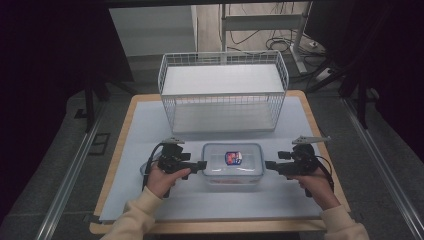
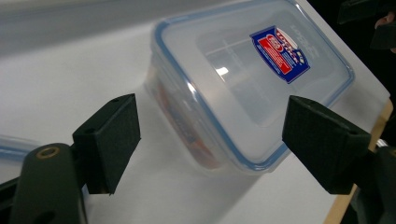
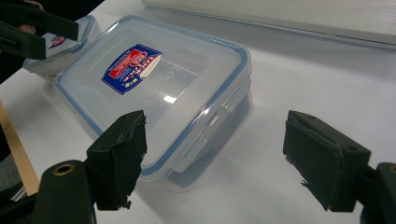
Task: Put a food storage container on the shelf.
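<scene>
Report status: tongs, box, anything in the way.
Left tongs open, right tongs open, flanking the box. Lid on, untouched. Wire basket behind, clear.

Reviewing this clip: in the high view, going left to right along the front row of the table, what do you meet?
Left gripper held in the person's left hand → clear lidded container with a red and blue label → right gripper held in the right hand. The white wire basket stands behind this row.

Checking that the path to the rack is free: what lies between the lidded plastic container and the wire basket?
Nothing: in the high view, just bare white table surface between the container and the wire basket.
</scene>
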`<action>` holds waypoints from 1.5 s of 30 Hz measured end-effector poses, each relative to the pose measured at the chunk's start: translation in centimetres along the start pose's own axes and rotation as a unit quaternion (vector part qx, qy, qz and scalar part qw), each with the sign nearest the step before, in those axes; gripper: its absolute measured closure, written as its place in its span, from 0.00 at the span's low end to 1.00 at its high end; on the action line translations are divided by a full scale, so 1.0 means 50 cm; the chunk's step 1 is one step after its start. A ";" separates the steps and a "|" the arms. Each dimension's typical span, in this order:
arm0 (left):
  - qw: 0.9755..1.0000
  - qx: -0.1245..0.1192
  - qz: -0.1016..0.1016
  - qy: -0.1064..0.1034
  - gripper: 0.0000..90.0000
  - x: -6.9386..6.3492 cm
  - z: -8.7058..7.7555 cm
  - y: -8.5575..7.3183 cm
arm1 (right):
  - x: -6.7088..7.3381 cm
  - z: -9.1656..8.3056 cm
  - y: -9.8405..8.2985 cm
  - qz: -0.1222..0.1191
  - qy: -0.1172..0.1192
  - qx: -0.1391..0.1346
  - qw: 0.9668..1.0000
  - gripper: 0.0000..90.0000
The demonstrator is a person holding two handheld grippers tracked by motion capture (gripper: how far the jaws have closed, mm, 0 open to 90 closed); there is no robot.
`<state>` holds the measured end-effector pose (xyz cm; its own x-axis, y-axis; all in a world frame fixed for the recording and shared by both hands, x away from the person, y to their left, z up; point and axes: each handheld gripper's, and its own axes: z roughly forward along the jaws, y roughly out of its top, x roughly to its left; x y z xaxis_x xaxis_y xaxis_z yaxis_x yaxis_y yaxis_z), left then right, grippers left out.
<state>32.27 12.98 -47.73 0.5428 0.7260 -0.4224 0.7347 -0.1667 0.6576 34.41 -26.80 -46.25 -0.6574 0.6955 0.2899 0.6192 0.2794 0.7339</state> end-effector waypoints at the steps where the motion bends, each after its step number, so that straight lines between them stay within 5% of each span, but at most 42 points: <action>1: 1.000 0.000 0.000 0.000 0.21 0.000 0.000 0.000 | 0.000 -0.001 0.000 0.001 -0.001 0.000 1.000 0.24; 4: 0.999 0.017 -0.020 -0.023 0.21 0.000 0.026 -0.001 | 0.000 -0.001 -0.001 0.002 -0.004 -0.002 1.000 0.24; 14: 0.998 0.034 -0.045 -0.037 0.23 0.008 0.054 -0.004 | -0.001 0.005 -0.002 0.006 -0.003 0.004 1.000 0.23; 28: 0.997 0.041 -0.043 -0.050 0.28 0.012 0.060 -0.006 | -0.016 0.035 -0.005 0.054 0.031 0.015 0.998 0.19; 36: 0.996 0.048 -0.050 -0.058 0.23 0.014 0.068 -0.007 | -0.027 0.077 0.003 0.093 0.072 0.034 0.992 0.14; 45: 0.993 0.064 -0.059 -0.074 0.15 0.013 0.087 -0.004 | -0.030 0.103 -0.002 0.110 0.095 0.058 0.988 0.12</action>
<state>34.24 10.61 -50.87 0.4960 0.6413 -0.5855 0.8377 -0.1759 0.5170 37.53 -24.46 -49.93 -0.5630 0.6142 0.5529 0.7940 0.2165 0.5680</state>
